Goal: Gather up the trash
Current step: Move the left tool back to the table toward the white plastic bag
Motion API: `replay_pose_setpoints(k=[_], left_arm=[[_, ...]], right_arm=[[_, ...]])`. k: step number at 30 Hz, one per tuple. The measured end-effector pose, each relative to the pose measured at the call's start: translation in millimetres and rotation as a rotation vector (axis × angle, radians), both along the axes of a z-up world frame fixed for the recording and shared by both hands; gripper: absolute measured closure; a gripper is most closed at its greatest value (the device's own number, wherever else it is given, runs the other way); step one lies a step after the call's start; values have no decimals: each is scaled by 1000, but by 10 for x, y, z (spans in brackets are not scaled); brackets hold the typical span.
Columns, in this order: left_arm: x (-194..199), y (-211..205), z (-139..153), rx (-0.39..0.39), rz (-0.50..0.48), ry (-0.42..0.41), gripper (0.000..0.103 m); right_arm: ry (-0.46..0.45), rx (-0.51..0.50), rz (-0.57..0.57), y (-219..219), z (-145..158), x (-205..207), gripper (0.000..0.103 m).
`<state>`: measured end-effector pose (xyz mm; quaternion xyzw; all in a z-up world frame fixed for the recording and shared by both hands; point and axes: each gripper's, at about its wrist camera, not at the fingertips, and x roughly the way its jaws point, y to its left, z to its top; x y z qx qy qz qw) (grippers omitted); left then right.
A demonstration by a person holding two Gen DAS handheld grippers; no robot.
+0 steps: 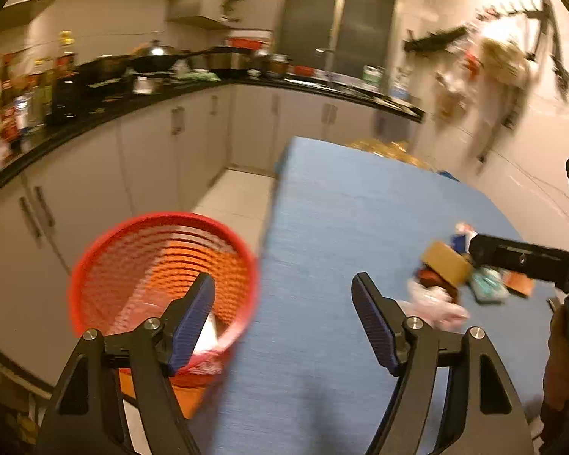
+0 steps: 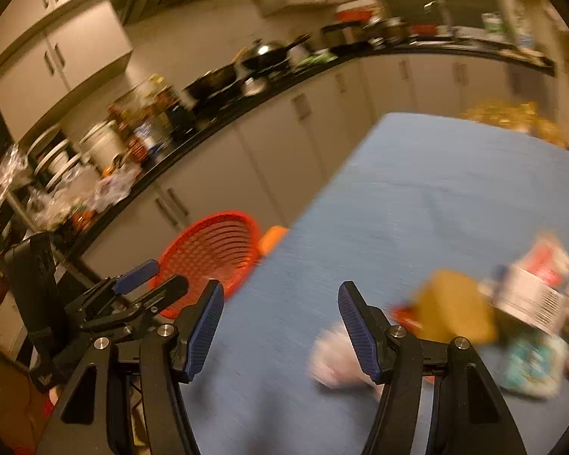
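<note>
A red mesh basket (image 1: 106, 265) stands on the floor left of the blue table (image 1: 341, 208); a white scrap (image 1: 208, 335) lies inside it. It also shows in the right wrist view (image 2: 208, 250). My left gripper (image 1: 282, 295) is open and empty, over the table's left edge beside the basket. A pile of trash lies at the table's right: a yellow-brown box (image 1: 445, 261), a white crumpled wrapper (image 1: 436, 303), a teal packet (image 1: 487, 284). My right gripper (image 2: 280, 311) is open and empty, left of the white wrapper (image 2: 334, 360) and the box (image 2: 455, 307).
A black counter (image 1: 95, 113) crowded with pots and bottles runs along the left and back, with cabinets below. An orange stool (image 2: 271, 239) stands by the basket. Yellow packages (image 1: 390, 149) sit at the table's far end. Items hang on the right wall (image 1: 493, 68).
</note>
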<state>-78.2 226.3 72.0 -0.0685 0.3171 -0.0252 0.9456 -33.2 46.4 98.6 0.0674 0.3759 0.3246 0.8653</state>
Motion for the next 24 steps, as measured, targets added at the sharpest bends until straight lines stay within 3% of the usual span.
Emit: replay_pose_setpoints(k=[8, 15, 19, 20, 22, 24], left_arm=[[232, -688, -157, -63, -185, 115, 17], [540, -981, -381, -127, -184, 225, 17], [664, -1167, -500, -116, -193, 259, 17], [672, -1204, -516, -107, -198, 259, 19], [673, -1344, -531, -78, -221, 250, 36], [655, -1417, -537, -67, -230, 228, 41]], right_arm=[[-3, 68, -179, -1112, -38, -282, 29], [12, 123, -270, -1712, -131, -366, 29], [-6, 145, -332, -2040, -117, -433, 29], [-13, 146, -355, -2143, -103, -451, 29], [-25, 140, -417, -2358, -79, -483, 25], [-27, 146, -484, -2624, -78, -499, 23]])
